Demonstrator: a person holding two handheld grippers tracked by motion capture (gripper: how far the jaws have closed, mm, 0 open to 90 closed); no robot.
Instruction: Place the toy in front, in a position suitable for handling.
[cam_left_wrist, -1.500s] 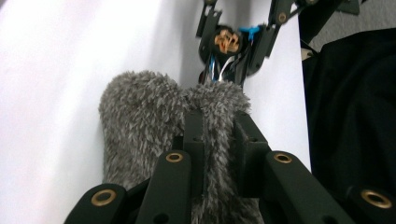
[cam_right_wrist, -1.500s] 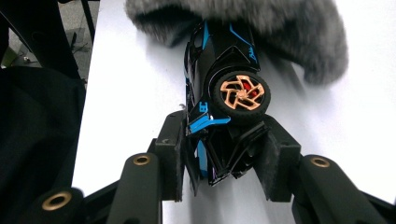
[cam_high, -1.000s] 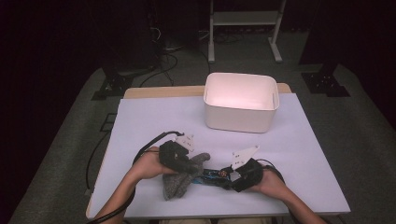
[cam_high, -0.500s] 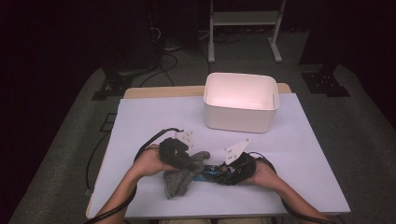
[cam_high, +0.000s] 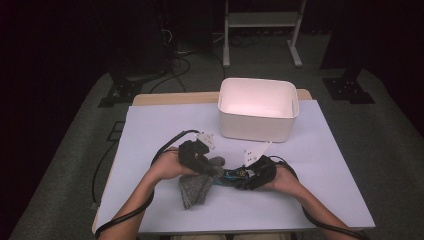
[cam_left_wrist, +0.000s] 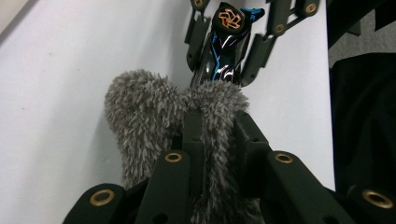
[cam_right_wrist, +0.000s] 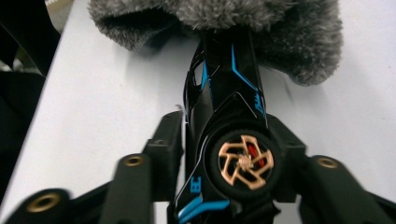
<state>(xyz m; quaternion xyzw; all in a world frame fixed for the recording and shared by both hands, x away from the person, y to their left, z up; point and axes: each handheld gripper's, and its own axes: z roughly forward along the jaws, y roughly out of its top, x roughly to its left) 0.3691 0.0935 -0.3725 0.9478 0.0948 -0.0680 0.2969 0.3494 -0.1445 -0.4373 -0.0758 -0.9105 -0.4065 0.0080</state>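
Pinching the fuzzy grey sock (cam_left_wrist: 140, 116) tight, the left tool (cam_high: 200, 159) is facing the right tool (cam_high: 252, 175), which is gripping the toy car (cam_right_wrist: 229, 107). Nose is going in; keep pushing straight.

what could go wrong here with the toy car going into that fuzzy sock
The left gripper pinches just one edge of the grey sock, so the opening may sag shut against the toy car. The right gripper grips the car near a wheel; it could twist or slip.

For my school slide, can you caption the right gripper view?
Right gripper pushes a black toy car into a fuzzy grey sock.
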